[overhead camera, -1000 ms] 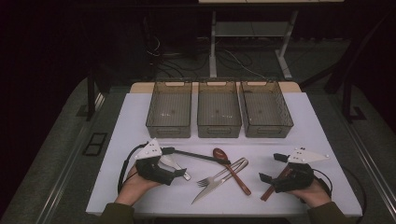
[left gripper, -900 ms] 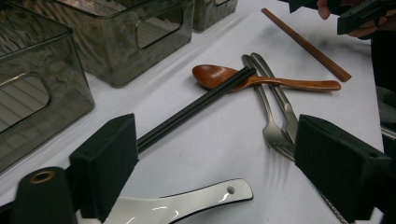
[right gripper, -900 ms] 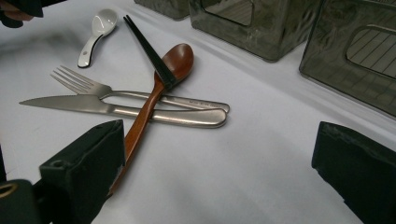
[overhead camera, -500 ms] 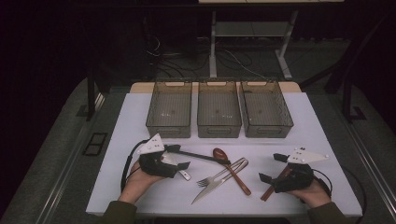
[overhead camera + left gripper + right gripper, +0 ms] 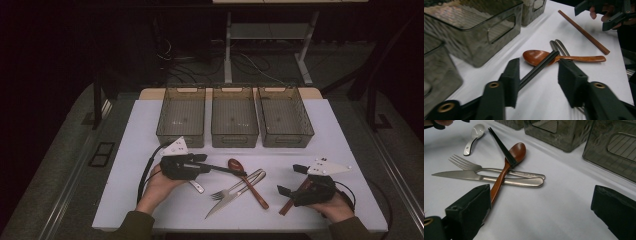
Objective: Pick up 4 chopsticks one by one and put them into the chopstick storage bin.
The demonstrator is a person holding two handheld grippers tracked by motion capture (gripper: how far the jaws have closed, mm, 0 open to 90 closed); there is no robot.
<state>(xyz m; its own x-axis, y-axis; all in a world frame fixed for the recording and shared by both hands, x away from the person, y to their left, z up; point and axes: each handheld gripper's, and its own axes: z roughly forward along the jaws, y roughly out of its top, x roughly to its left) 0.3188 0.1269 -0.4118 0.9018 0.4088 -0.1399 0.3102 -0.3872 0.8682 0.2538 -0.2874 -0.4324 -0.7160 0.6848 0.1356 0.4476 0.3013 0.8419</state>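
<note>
My left gripper [image 5: 204, 164] lies at the front left of the white table [image 5: 340, 135]. Its jaws have just been closing around a pair of black chopsticks [image 5: 541, 65]. The pair runs along the inside of one pad, and the other pad stands clear of it. The chopsticks' far tips rest on the bowl of a wooden spoon [image 5: 245, 177]. That spoon crosses a steel fork [image 5: 235, 187] and a knife [image 5: 222, 202]. My right gripper [image 5: 291, 179] is wide open at the front right, above brown chopsticks [image 5: 289, 202].
Three empty smoked-plastic bins [image 5: 181, 141] [image 5: 234, 141] [image 5: 287, 141] stand in a row behind the cutlery. A small white ceramic spoon [image 5: 475, 135] lies by the left hand. The table's front edge is just below both hands.
The left gripper has slid right and a little away from the person, along the black chopsticks, and its jaws have narrowed around them. The right gripper has stayed put.
</note>
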